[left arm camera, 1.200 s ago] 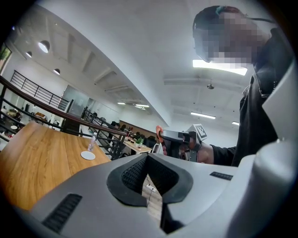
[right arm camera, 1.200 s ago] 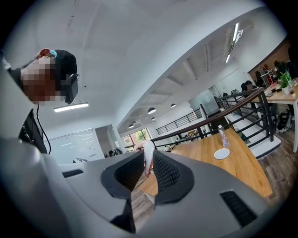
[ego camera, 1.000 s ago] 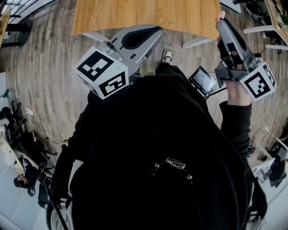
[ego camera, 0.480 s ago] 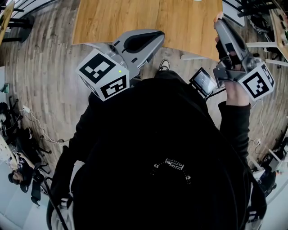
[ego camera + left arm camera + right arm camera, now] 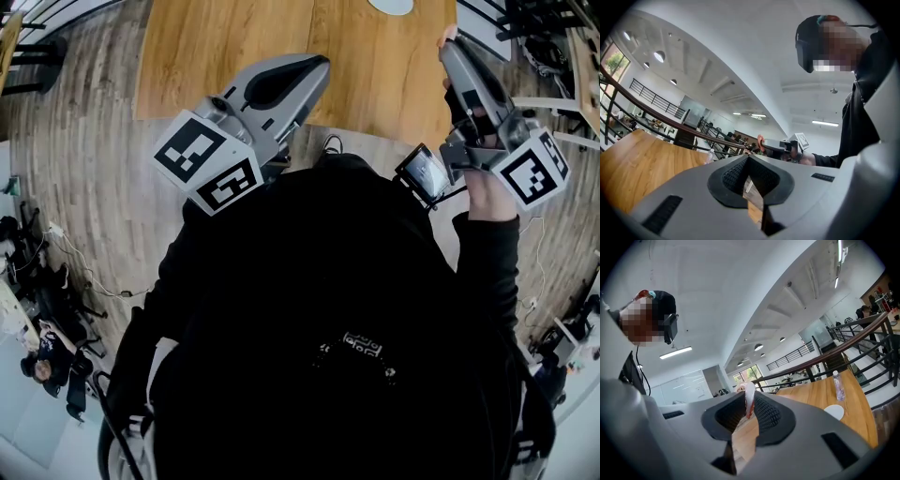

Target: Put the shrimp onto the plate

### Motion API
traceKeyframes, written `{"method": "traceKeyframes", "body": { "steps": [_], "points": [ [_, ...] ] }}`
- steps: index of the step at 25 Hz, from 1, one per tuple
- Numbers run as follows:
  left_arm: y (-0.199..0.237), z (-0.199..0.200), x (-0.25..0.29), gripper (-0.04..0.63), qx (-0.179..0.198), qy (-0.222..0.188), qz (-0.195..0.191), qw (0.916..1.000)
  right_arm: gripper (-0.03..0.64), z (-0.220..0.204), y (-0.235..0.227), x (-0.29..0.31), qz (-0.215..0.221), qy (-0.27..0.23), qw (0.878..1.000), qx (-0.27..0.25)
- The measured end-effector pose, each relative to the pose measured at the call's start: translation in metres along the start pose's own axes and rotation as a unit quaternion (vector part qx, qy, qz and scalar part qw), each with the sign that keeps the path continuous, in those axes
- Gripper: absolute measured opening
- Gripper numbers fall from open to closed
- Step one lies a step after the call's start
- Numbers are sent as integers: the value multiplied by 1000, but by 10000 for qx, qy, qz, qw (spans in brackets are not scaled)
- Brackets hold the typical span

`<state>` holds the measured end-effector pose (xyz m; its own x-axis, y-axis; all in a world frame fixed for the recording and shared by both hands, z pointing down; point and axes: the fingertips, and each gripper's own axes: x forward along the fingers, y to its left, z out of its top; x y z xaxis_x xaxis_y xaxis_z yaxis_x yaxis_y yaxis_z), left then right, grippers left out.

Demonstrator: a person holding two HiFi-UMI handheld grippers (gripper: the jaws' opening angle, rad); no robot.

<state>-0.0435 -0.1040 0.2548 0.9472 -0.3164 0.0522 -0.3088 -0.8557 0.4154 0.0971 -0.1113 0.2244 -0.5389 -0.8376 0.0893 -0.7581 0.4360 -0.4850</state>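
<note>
wood table (image 5: 234, 47): ahead of the person, its near edge under both gripper noses. a white plate (image 5: 833, 411) lies on it toward the far side, with a clear bottle (image 5: 839, 385) standing near the plate.
right gripper (image 5: 750, 395): held level, nose out over the table's right part. jaws pinched on the shrimp (image 5: 749, 401), which sticks up pale and pink between the tips.
right arm: black sleeve (image 5: 487, 272) reaches forward; right hand (image 5: 487, 199) sits just below the marker cube (image 5: 531, 169).
left gripper (image 5: 748, 156): level, nose over the table near its front edge. jaws closed tip to tip, nothing between them.
left hand: hidden under the left gripper and the torso.
shrimp vs plate: well apart; shrimp up in the air, plate bare.
</note>
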Motion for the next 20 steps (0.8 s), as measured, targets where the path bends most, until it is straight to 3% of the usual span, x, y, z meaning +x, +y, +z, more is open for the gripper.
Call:
{"method": "traceKeyframes", "body": {
  "steps": [11,20],
  "points": [
    [13,-13,66,3,72,204,330,9992,71,14,-75,-13,146,-46,9998,160],
    [15,-19,80,3,167,786,81,9967,71,9,-93,-18,16,-308,9981,529]
  ]
}}
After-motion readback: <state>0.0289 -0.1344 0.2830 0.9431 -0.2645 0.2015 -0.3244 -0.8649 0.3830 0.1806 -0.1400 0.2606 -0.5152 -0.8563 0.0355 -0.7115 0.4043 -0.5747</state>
